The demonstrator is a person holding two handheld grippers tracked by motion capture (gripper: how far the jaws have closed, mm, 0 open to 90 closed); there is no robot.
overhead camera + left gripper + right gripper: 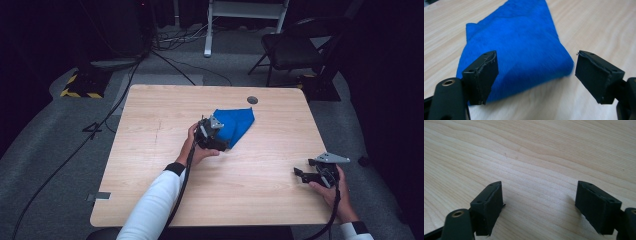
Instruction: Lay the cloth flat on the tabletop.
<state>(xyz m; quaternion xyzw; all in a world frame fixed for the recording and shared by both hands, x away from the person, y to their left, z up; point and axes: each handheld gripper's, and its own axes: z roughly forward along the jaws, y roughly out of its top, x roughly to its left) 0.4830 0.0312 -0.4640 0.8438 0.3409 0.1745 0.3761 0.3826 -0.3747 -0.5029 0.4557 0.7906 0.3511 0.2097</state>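
Surroundings: We see a wooden table [150, 165]; a folding chair [295, 47] stands upper right, cables [75, 150] trail at left.
Left gripper [223, 144]: jaws spread wide, holding nothing, at the folded blue cloth [235, 124] mid-frame.
Cloth: the left gripper view puts its folded corner [564, 67] between the jaws, untouched.
Right gripper [299, 173]: lower right, jaws wide apart over bare wood.

There is one blue cloth [235, 125] on one wooden table [150, 165]. Two grippers are there, the left gripper [223, 145] and the right gripper [300, 167]. One black chair [295, 47] stands behind.
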